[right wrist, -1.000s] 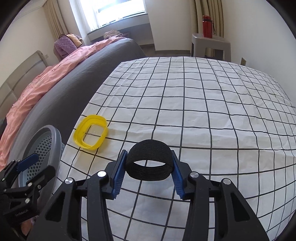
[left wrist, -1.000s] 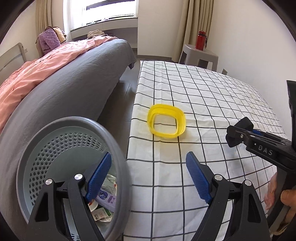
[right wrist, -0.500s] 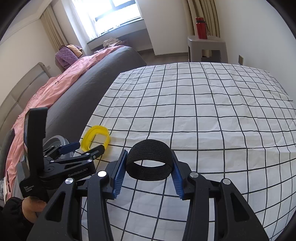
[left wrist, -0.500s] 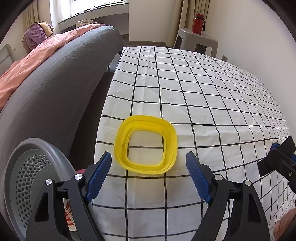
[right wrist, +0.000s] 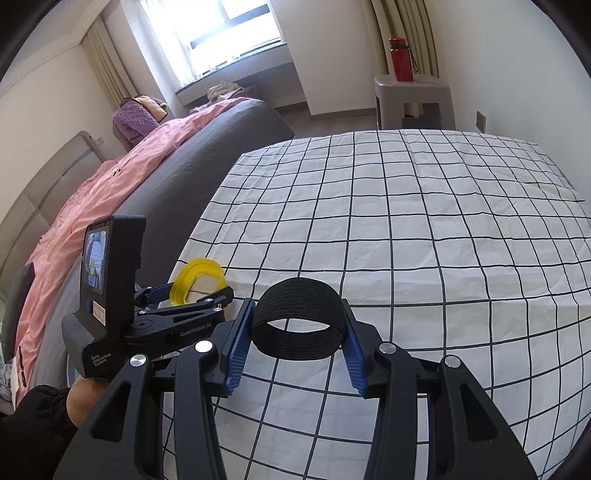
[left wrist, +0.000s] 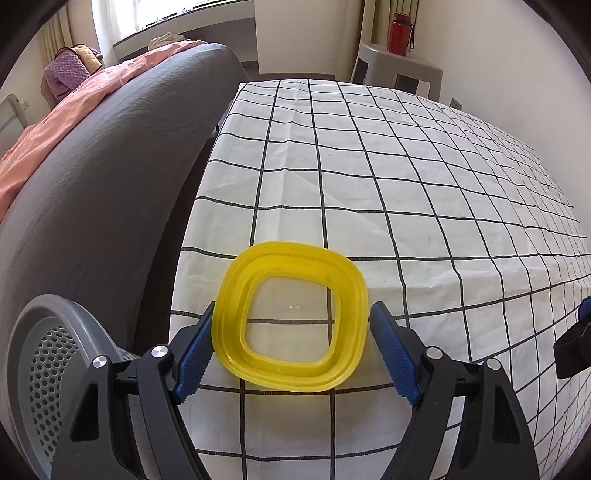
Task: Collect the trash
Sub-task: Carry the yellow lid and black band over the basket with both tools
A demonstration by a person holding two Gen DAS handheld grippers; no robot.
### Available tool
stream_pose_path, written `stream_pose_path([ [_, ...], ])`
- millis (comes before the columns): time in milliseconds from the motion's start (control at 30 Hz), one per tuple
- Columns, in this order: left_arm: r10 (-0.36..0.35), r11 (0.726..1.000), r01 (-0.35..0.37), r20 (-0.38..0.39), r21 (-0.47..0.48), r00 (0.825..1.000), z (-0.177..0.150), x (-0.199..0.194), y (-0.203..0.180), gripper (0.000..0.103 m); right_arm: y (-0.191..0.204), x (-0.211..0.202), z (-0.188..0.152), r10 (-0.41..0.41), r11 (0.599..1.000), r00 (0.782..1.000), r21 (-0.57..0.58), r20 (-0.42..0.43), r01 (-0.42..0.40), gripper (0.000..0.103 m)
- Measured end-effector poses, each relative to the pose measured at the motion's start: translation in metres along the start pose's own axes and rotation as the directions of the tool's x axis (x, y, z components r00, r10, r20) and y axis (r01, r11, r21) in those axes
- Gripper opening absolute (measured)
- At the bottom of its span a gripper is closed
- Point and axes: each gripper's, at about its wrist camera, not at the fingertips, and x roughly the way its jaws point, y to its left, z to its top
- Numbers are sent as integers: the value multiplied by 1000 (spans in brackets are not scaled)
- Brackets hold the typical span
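A yellow squarish plastic ring (left wrist: 291, 256) lies on the checked tablecloth (left wrist: 406, 184) near its left edge. My left gripper (left wrist: 291, 310) is lowered around it with the ring between its blue pads. The jaws are closing, and a small gap still shows at the right pad. In the right wrist view the same ring (right wrist: 201, 267) sits between the left gripper's (right wrist: 195, 291) fingers. My right gripper (right wrist: 298, 310) is shut on a black elastic band (right wrist: 295, 295), held above the cloth; it shows at the right edge (left wrist: 574, 343) of the left wrist view.
A grey perforated bin (left wrist: 48, 354) stands beside the table at the lower left. A bed with a grey cover (left wrist: 92, 184) and pink bedding (right wrist: 110, 192) runs along the left. A red bottle (left wrist: 400, 27) stands on a stool in the far corner.
My left gripper swung from over the bin to the yellow ring and came down around it, with its jaws narrowing. The right gripper kept hold of the black band and hardly moved.
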Motion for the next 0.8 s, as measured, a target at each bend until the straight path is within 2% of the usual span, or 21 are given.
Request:
stream_pose_path([
  [267, -9, 1000, 10, 35, -12, 999, -18, -21, 3, 69, 4, -2, 0, -5, 1000, 1000, -16, 7, 5, 44],
  [533, 9, 1000, -7, 126, -13, 992, -43, -77, 15, 69, 18, -7, -5, -15, 997, 1000, -71, 20, 17, 44],
  [800, 28, 998, -16, 222, -57, 975, -67, -136, 45, 69, 40, -7, -17, 4, 994, 1000, -109, 8, -3, 44],
])
